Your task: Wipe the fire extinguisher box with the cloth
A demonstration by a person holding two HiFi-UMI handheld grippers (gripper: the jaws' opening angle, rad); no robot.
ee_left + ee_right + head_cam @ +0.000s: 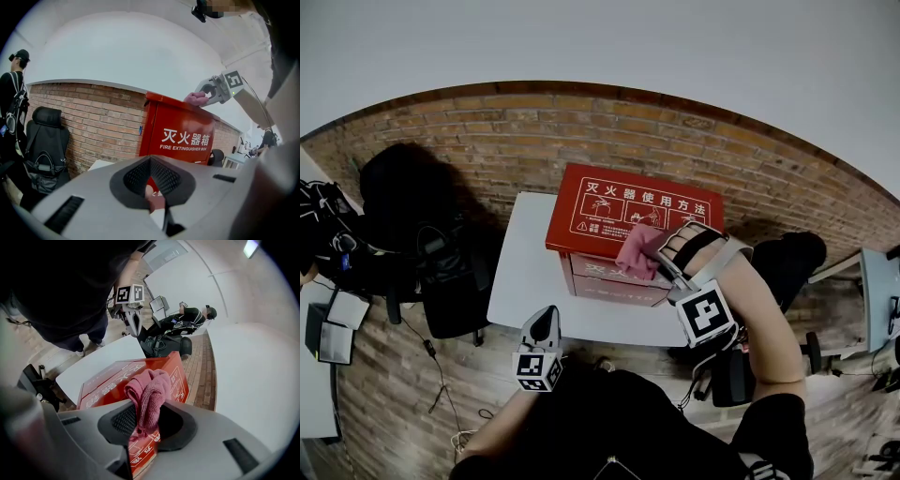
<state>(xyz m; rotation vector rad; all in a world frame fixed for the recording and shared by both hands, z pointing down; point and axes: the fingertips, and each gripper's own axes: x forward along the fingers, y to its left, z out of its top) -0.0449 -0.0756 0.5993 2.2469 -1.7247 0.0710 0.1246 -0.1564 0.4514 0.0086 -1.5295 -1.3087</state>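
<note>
**Status**

The fire extinguisher box (619, 211) stands on the white tabletop (520, 272). The right gripper (664, 253) is closed on the pink cloth (637, 251), pinching 1 bunched fold. The wad sits at the front edge of the box lid. Contact with the lid appears likely but is not certain. The left gripper (544, 323) hangs in front of the box, well apart from it, with its jaws closed together and empty.

**Hazards, as judged**

1. The box is unrestrained. Sideways wiping force may slide it across the tabletop.
2. The pinch is narrow. Drag on the lid may pull the cloth from the jaws.
3. The wad is bunched, so each stroke covers little of the lid.
</note>
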